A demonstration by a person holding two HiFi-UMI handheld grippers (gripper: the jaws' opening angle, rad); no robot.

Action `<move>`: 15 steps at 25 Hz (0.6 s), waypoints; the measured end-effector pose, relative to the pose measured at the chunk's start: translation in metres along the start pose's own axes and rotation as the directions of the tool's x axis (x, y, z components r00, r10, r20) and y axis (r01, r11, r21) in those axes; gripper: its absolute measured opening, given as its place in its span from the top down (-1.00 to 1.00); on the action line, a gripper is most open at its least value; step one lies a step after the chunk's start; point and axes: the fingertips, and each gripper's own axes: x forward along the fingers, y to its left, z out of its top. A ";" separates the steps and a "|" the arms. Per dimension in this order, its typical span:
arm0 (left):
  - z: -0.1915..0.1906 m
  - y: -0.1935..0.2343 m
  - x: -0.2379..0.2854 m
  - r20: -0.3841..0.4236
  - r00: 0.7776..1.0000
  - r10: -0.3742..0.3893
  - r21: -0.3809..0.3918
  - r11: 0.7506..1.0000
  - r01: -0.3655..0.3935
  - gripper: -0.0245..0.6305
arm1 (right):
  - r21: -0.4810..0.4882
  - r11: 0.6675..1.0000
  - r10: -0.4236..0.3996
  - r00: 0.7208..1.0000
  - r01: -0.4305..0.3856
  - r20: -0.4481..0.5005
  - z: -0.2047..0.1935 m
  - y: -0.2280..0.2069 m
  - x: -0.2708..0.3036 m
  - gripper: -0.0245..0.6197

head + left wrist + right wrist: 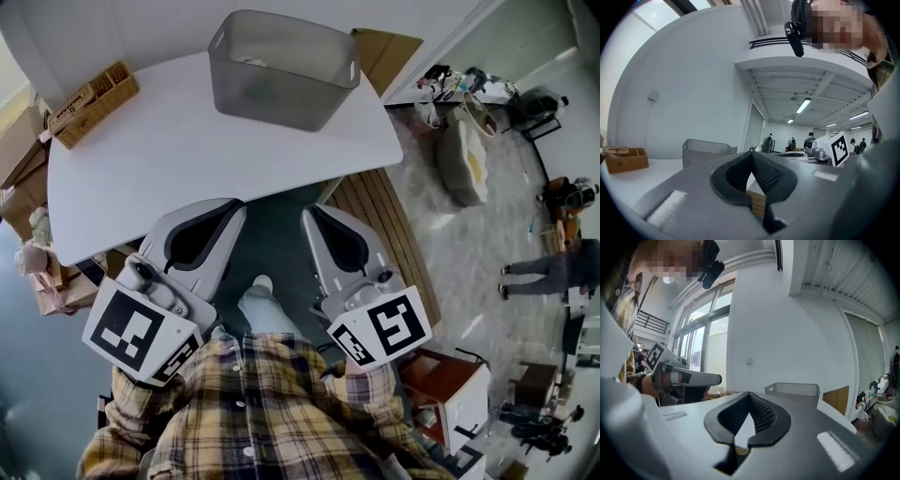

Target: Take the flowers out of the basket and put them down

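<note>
A grey translucent basket (272, 101) stands at the far side of the white table (169, 159). No flowers can be made out through its cloudy walls, only a pale patch inside. My left gripper (232, 208) and right gripper (309, 212) hang side by side just short of the table's near edge, well apart from the basket. Both are shut with nothing between the jaws. The left gripper view shows my left gripper (752, 153) with its tips meeting, and the basket (705, 150) beyond it. In the right gripper view the right gripper (750, 394) points level toward the basket (792, 392).
A wicker box (94, 101) sits at the table's far left corner, also in the left gripper view (623, 159). A pinkish bundle (42, 267) lies left of the table. A slatted wooden panel (380, 225), a white cabinet (459, 394) and a standing person (553, 272) are at the right.
</note>
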 end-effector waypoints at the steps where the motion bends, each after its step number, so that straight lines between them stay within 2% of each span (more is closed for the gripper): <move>1: 0.003 0.002 0.012 0.002 1.000 0.005 0.000 1.000 -0.005 0.89 | -0.002 1.000 0.008 1.000 -0.008 -0.003 0.002 -0.010 0.003 0.91; 8: 0.012 -0.002 0.071 0.007 0.998 0.058 -0.003 0.998 -0.058 0.89 | -0.003 0.997 0.075 0.997 -0.075 -0.014 0.009 -0.069 0.009 0.91; 15: 0.010 -0.005 0.100 0.003 0.994 0.105 0.003 0.994 -0.105 0.89 | 0.011 0.993 0.115 0.993 -0.115 -0.007 0.006 -0.103 0.013 0.91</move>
